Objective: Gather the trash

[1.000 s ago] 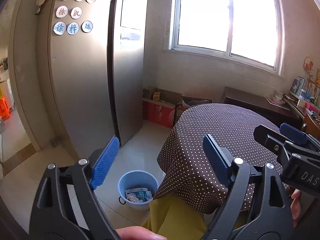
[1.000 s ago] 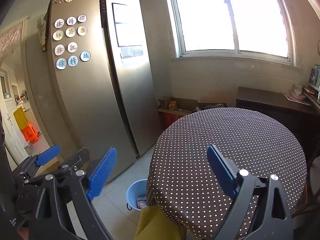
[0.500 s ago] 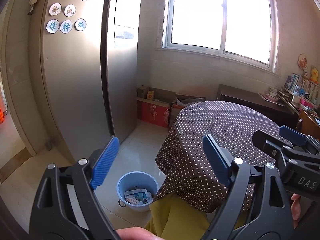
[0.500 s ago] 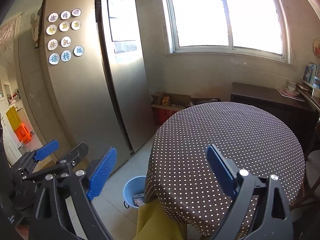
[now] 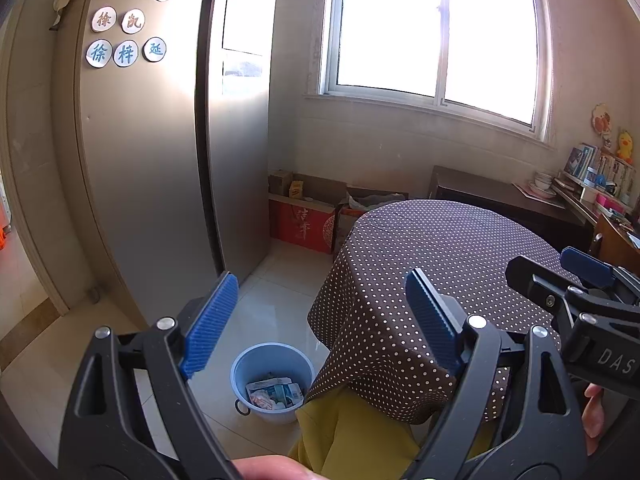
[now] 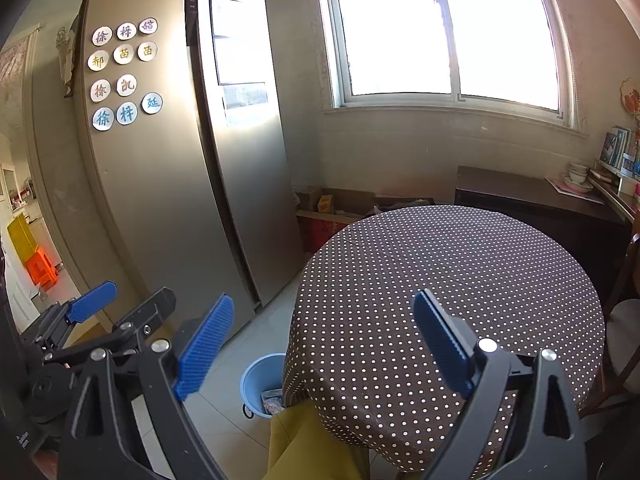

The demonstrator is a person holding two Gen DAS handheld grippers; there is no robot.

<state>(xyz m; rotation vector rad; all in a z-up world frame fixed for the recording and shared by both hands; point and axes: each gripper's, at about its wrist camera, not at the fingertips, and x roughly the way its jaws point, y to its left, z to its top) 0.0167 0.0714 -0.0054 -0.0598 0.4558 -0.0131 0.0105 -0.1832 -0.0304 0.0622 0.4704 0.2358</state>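
A light blue bin (image 5: 260, 364) stands on the tiled floor beside the round table (image 5: 440, 264), with wrappers and packets (image 5: 274, 394) inside it. It also shows in the right wrist view (image 6: 256, 376), partly hidden by the tablecloth. The table (image 6: 460, 280) has a brown dotted cloth with nothing on it. My left gripper (image 5: 320, 324) is open and empty, above and in front of the bin. My right gripper (image 6: 324, 340) is open and empty over the table's near edge. Each gripper shows at the edge of the other's view.
A tall steel fridge (image 5: 160, 160) stands left of the bin. Cardboard boxes (image 5: 304, 220) sit against the back wall under the window. A dark sideboard (image 6: 532, 204) with bowls stands at the right. A yellow cloth (image 5: 352, 432) hangs below the table's edge.
Both views have shifted slightly to the right and nearer, so the fridge and table sit a bit more to the left. Both grippers stay open and empty.
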